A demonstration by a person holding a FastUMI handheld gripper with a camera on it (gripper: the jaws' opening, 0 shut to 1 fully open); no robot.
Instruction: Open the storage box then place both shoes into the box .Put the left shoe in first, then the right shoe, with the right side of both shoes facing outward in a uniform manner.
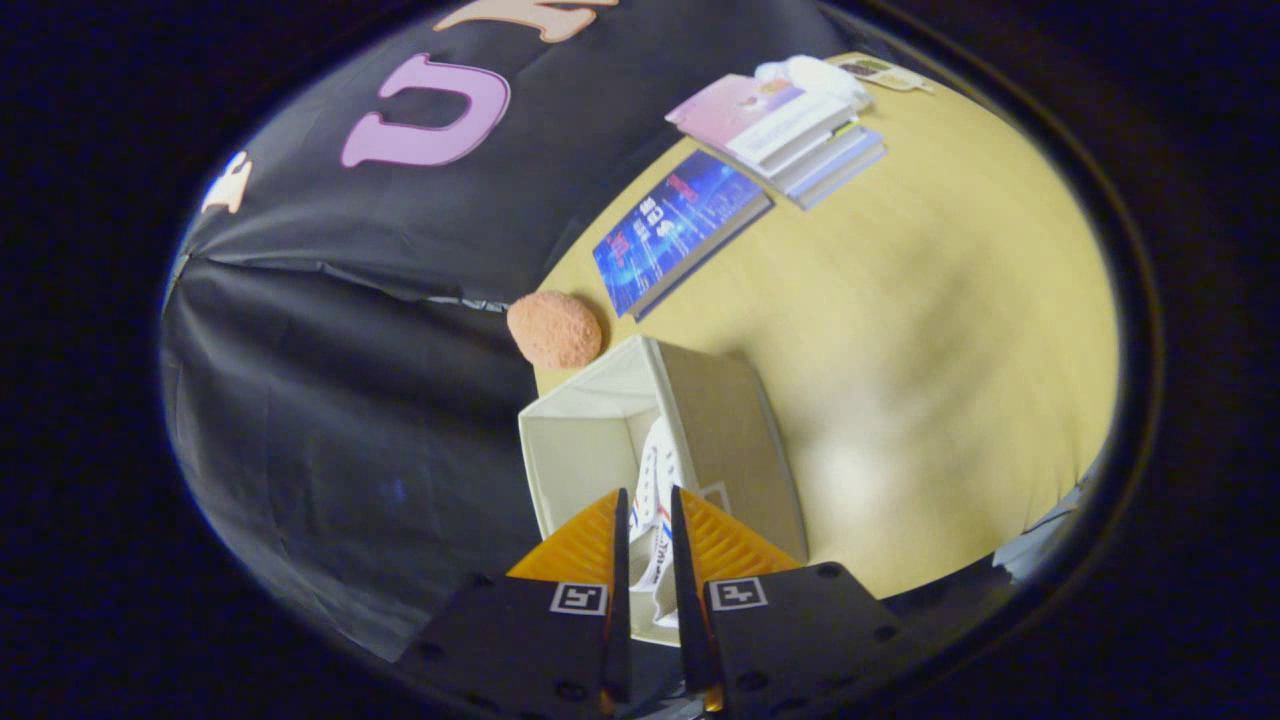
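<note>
An open storage box (585, 445) with pale inner walls and a grey-brown outer side stands on the wooden table (950, 330), right under my fingers. A white shoe (660, 455) with red and blue markings hangs between the fingers and reaches down into the box, close to its right wall. My gripper (649, 492) is shut on this shoe, with only a narrow gap between the fingers. The fingers hide the lower part of the shoe, and I cannot tell whether it is the left or the right one.
Just beyond the box, by the black cloth wall, lies a bumpy orange ball (555, 328). A blue book (680, 230) lies farther off, then a stack of books (790, 130) and a white lump (815, 75). Bare tabletop spreads right of the box.
</note>
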